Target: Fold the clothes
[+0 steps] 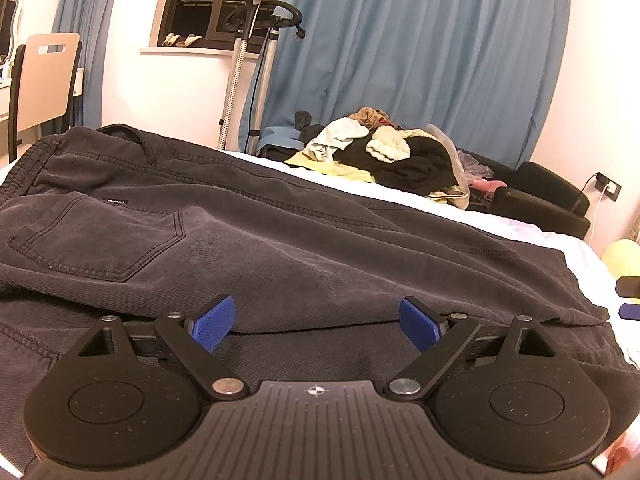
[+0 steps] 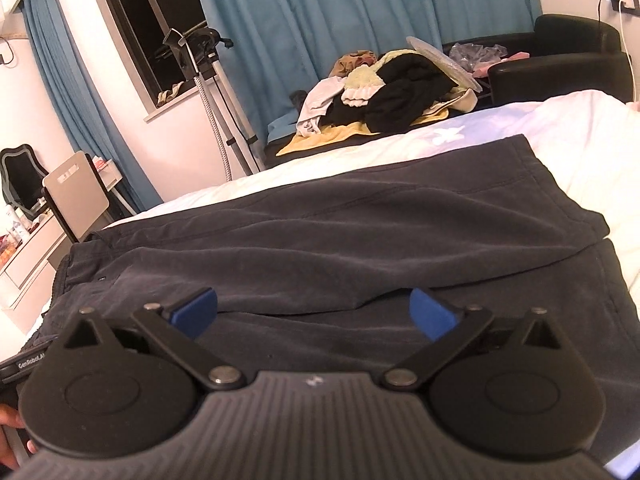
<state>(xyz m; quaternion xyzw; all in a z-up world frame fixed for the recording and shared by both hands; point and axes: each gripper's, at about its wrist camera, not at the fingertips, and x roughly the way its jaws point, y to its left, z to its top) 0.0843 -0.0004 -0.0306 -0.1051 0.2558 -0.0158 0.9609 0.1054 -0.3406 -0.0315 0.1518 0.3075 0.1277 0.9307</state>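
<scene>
Blue-padded fingers [image 1: 218, 322] of both grippers spread (nothing pinched) over dark trousers [image 1: 280, 240].

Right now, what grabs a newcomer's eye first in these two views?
The dark grey trousers spread across the white bed, one layer folded over the other, back pocket up. Both tongs, left and right, stand open over the near fold, gripping nothing. Behind, a heap of unfolded clothes waits before the blue curtain.

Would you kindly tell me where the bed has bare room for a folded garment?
Free: the white sheet between the dark grey shorts and the black armchair, plus the strip along the shorts' far edge. Crowded: the heap of mixed clothes beyond the bed, by the blue curtain.
</scene>
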